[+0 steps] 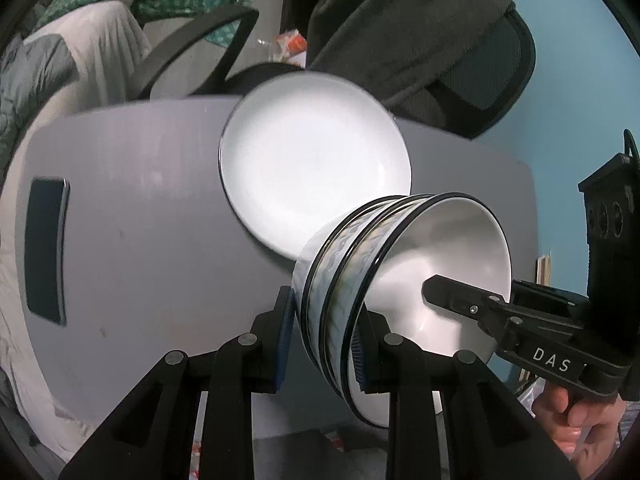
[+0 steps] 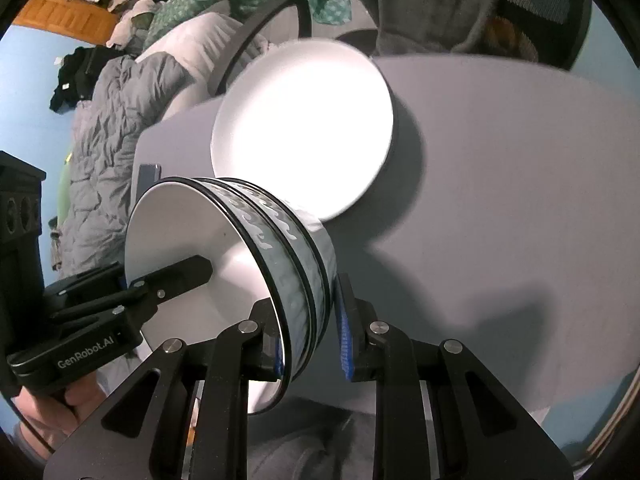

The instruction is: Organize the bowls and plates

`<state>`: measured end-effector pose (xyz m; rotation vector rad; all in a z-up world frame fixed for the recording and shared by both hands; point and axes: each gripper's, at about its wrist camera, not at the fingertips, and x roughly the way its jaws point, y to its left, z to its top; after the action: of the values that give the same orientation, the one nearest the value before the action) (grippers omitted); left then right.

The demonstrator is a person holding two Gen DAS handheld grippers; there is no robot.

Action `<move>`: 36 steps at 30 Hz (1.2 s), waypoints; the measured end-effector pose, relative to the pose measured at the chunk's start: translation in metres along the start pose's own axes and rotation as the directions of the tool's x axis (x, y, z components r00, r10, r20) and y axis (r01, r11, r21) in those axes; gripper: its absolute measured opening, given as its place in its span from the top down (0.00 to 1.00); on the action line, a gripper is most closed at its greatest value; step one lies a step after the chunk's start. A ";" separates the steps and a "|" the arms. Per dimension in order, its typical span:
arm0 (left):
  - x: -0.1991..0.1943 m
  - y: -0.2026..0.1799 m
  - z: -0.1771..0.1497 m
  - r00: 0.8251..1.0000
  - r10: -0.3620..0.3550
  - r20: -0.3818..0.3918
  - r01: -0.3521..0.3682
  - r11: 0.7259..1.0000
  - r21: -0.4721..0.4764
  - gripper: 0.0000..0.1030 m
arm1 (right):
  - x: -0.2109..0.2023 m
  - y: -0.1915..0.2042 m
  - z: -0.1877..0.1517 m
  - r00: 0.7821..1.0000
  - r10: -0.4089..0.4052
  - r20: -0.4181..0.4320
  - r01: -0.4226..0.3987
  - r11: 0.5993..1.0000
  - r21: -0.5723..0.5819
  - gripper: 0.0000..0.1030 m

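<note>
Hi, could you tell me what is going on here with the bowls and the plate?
A person holds a stack of nested bowls between two handheld grippers. The left gripper and the right gripper each clamp the rims from opposite sides. The stack is tipped on its side above the grey table, near a white plate.

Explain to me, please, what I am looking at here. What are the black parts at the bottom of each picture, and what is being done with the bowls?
These are two handheld grippers, one in each of a person's hands. Each carries a wide-angle camera looking along its two black fingers, so each picture is one gripper's view.

In the left wrist view, the left gripper clamps the rim of a stack of bowls, tipped on its side. The right gripper enters from the right with a finger inside the bowl. The right wrist view shows the same stack from the other side, clamped by the right gripper.

Behind the stack, a white plate lies on the grey table. A dark phone lies near the table's edge.
</note>
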<state>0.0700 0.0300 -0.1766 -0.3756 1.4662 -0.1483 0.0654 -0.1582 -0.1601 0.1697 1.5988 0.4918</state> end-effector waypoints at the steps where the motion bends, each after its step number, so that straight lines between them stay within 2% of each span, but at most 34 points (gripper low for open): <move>1: -0.001 0.000 0.007 1.000 0.001 0.007 -0.001 1.000 0.001 0.76 | 0.000 0.002 0.005 1.000 0.001 0.003 -0.001 1.000 -0.001 0.79; 8: 0.000 0.007 0.043 1.000 0.010 0.027 -0.010 1.000 0.002 0.76 | 0.000 0.008 0.047 1.000 0.002 0.023 -0.002 1.000 -0.008 0.80; 16: 0.027 0.018 0.074 0.999 0.037 -0.014 -0.038 0.999 -0.036 0.76 | 0.014 -0.004 0.085 1.000 -0.008 -0.009 0.008 1.000 -0.023 0.80; 29: 0.045 0.020 0.082 0.996 0.073 -0.049 -0.076 0.995 -0.069 0.76 | 0.034 -0.010 0.107 0.997 -0.031 -0.075 0.029 0.999 -0.031 0.80; 36: 0.043 0.026 0.078 0.999 0.037 -0.029 -0.039 0.996 -0.081 0.76 | 0.036 0.000 0.111 0.994 -0.079 -0.070 0.074 0.994 -0.076 0.80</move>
<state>0.1481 0.0529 -0.2212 -0.4131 1.5088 -0.0631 0.1703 -0.1205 -0.1945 0.0351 1.6492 0.5012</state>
